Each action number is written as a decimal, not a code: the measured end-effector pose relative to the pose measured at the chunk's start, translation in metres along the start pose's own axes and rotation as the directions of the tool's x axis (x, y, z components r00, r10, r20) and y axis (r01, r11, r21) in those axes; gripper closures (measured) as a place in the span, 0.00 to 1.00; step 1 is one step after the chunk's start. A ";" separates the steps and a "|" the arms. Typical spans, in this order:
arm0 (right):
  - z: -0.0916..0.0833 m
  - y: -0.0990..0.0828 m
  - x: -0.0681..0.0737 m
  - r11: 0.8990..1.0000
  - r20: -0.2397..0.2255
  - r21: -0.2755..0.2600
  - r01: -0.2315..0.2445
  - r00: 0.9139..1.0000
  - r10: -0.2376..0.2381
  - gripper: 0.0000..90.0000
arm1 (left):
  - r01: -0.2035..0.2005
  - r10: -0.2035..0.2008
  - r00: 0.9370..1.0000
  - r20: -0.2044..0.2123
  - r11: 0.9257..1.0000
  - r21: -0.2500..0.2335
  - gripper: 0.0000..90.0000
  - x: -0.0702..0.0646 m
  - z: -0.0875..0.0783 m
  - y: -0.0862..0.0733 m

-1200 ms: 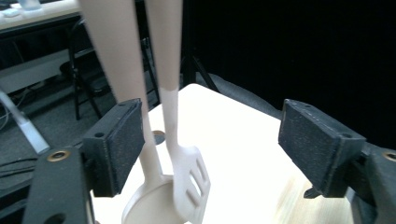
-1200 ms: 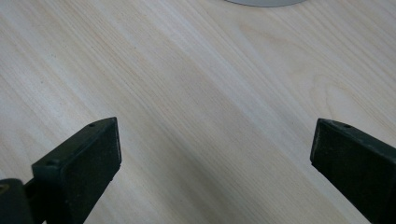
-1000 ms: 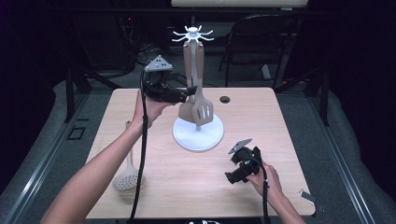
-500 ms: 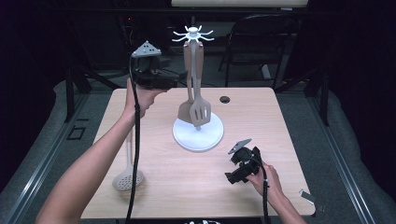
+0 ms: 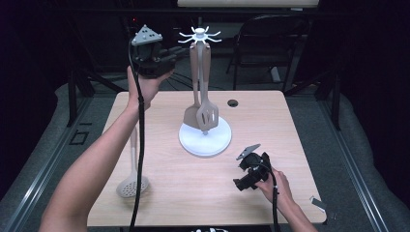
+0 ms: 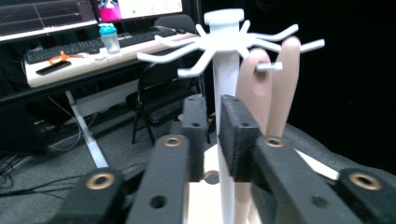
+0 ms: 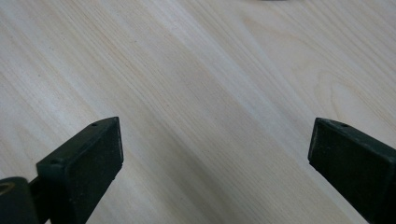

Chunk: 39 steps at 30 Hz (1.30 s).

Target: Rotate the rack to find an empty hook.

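Left gripper (image 5: 167,60) higher, jaws closed, empty.

A pale wood table (image 5: 159,193) is standing on grey carpet (image 5: 372,159) in a dark room; a black chair (image 5: 270,43) is waiting at one o'clock, while monitors (image 6: 88,11) are glowing over a desk (image 6: 93,60) behind.

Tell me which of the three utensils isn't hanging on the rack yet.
The skimmer spoon lying flat near the table's front left corner; the solid spatula and slotted spatula both hang from the white rack.
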State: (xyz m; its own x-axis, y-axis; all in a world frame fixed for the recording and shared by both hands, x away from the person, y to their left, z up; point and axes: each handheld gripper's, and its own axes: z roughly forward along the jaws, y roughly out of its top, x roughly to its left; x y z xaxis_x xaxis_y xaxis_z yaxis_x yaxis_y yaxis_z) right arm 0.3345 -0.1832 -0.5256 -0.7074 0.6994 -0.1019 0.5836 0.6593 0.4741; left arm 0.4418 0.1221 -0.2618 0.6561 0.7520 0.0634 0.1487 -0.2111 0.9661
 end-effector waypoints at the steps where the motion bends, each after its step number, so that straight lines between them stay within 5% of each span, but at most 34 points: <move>1: 0.000 0.000 0.000 1.000 -0.001 0.002 -0.003 1.000 0.003 0.03 | 0.001 -0.001 1.000 0.000 1.000 -0.007 0.95 0.000 0.000 0.002; 14: -0.001 0.001 0.000 1.000 -0.001 0.016 0.014 1.000 -0.014 0.03 | -0.002 0.002 0.999 -0.032 1.000 -0.012 1.00 0.001 0.007 0.015; 39: -0.001 0.001 0.000 0.999 0.007 0.024 0.024 1.000 -0.024 0.04 | 0.012 -0.012 0.997 -0.078 1.000 -0.005 1.00 0.011 0.011 0.017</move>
State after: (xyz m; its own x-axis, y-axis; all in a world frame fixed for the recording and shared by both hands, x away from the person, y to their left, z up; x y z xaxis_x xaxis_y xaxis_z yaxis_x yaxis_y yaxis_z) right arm 0.3344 -0.1829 -0.5239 -0.7182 0.6855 -0.1192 0.5762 0.6820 0.4505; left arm 0.4593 0.1198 -0.2477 0.5948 0.8007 0.0708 0.1530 -0.1992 0.9679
